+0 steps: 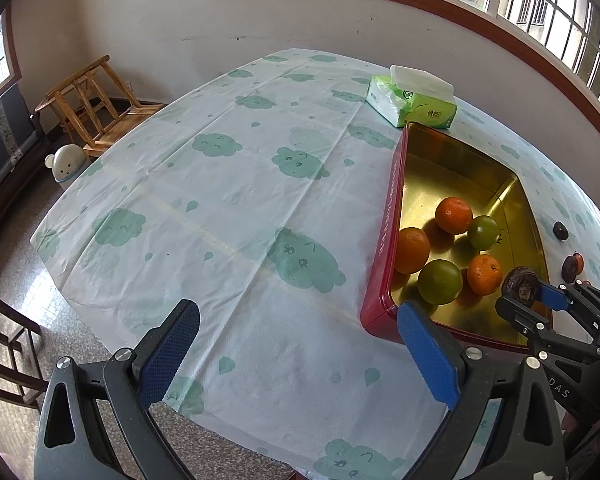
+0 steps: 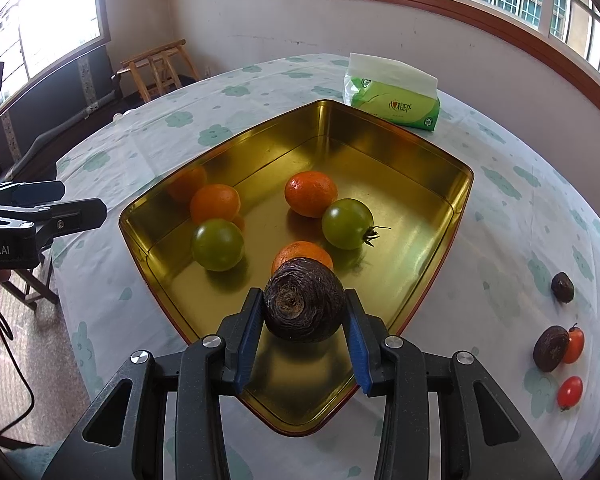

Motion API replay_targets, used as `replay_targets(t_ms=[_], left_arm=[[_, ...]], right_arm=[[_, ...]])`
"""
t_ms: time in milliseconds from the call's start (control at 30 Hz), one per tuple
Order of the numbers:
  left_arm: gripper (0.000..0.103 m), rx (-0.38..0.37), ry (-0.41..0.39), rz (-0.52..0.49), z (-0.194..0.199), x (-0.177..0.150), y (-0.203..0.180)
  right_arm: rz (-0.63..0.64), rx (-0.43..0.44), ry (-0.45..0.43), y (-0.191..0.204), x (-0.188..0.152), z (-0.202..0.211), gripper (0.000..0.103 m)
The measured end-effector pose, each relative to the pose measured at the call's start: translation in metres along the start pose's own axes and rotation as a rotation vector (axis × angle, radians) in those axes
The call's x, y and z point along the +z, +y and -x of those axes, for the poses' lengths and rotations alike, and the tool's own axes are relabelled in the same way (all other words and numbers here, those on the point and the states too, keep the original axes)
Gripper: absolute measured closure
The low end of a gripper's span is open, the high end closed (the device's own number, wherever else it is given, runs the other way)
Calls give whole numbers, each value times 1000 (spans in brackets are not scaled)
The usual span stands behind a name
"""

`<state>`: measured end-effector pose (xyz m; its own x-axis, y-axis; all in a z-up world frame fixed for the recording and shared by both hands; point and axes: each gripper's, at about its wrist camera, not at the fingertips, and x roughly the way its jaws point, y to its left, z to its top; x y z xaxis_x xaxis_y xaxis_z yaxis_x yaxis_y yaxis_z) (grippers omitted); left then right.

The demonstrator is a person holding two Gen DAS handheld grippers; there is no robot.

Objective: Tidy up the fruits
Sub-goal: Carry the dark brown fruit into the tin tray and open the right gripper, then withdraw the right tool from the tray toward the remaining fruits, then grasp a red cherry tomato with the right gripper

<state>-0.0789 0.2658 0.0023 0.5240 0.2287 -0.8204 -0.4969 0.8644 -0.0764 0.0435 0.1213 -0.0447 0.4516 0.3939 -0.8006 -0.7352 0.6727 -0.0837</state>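
A gold tin tray [image 2: 400, 152] with red outer walls [image 1: 384, 240] holds three oranges [image 2: 311, 193] and two green tomatoes [image 2: 347, 223]. My right gripper [image 2: 305, 316] is shut on a dark brown water chestnut [image 2: 304, 300] and holds it over the tray's near corner; it also shows in the left wrist view [image 1: 520, 289]. My left gripper [image 1: 300, 344] is open and empty over the tablecloth, left of the tray. Two more chestnuts [image 2: 551, 348] and two red cherry tomatoes [image 2: 570, 392] lie on the cloth right of the tray.
A green tissue pack [image 2: 394, 96] lies behind the tray. The table carries a white cloth with green cloud prints [image 1: 220, 200]. Wooden stools [image 1: 96, 96] and a small white bin [image 1: 66, 162] stand beyond the table's left edge.
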Motion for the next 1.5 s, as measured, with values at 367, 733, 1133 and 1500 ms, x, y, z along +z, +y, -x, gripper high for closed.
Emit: replay_targets(t_ms=[367,733,1133,1500], left_arm=[[5,-6,-13,-23,5,2,-9],[5,-42,-29,-72,12,7,-36],[5,-113,-30,-163,12,11,-90],[5,-196,-25,-272,12,15,-161]], right_arm=[[-21,5,-58,-3,2,19,54],[-149,-80,-121,-61,-17,54,54],[-354,-337,-59,-180,-92,73,54],[-459,-327,-34,-217,-116,53,54]])
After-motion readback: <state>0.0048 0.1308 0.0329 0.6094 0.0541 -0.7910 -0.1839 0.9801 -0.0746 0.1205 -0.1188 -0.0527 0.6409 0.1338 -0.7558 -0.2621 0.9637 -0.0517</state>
